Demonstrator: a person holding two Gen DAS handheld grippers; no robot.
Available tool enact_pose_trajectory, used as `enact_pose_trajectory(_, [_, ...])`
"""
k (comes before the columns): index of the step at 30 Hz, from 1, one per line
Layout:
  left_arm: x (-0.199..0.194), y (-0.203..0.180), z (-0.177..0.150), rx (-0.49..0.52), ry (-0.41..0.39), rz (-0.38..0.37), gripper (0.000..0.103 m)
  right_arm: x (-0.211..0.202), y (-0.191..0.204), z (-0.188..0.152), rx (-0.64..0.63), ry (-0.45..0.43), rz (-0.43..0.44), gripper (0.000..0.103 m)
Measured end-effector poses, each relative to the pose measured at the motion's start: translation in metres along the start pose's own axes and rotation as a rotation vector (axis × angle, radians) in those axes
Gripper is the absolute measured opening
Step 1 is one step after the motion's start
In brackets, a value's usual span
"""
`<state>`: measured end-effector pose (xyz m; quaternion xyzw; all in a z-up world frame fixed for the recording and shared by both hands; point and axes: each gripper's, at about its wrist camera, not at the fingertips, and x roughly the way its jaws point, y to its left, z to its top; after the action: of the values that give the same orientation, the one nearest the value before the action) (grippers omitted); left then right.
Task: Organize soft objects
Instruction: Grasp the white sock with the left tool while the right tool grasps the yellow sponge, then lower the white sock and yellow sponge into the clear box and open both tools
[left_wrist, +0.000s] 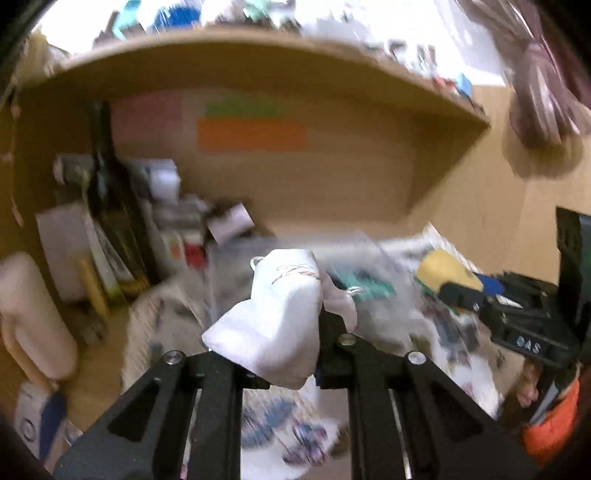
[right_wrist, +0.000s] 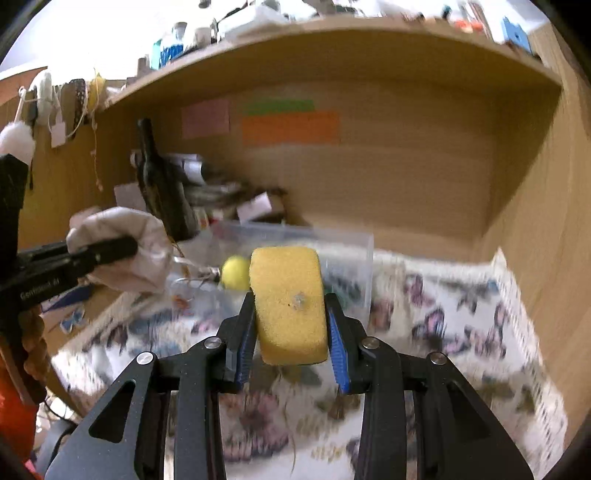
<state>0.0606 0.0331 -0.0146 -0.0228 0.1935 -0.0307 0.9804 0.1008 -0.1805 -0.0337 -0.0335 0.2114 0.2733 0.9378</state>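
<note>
My left gripper (left_wrist: 286, 321) is shut on a white cloth pouch (left_wrist: 277, 317) and holds it above the butterfly-print cloth (left_wrist: 280, 435). The pouch also shows at the left of the right wrist view (right_wrist: 122, 251), pinched by the left gripper (right_wrist: 129, 245). My right gripper (right_wrist: 290, 314) is shut on a yellow sponge (right_wrist: 290, 302), held up in front of a clear plastic box (right_wrist: 347, 254). The sponge (left_wrist: 445, 271) and right gripper (left_wrist: 452, 291) also show at the right of the left wrist view. A yellow ball (right_wrist: 236, 271) lies in the box.
A wooden desk alcove with a shelf (right_wrist: 332, 40) above. A dark bottle (right_wrist: 162, 184), boxes and papers crowd the back left. Coloured sticky notes (right_wrist: 290, 127) are on the back wall. A cream jug (left_wrist: 33, 317) stands at left. The butterfly-print cloth (right_wrist: 461, 325) covers the desk.
</note>
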Motion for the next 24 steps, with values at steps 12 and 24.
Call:
enact_pose_trajectory(12, [0.060, 0.019, 0.021, -0.021, -0.005, 0.065, 0.014, 0.048, 0.004, 0.044, -0.016, -0.001, -0.004, 0.032])
enact_pose_trajectory(24, [0.135, 0.016, -0.014, 0.030, 0.238, 0.024, 0.030, 0.127, -0.004, 0.011, -0.002, 0.245, 0.000, 0.033])
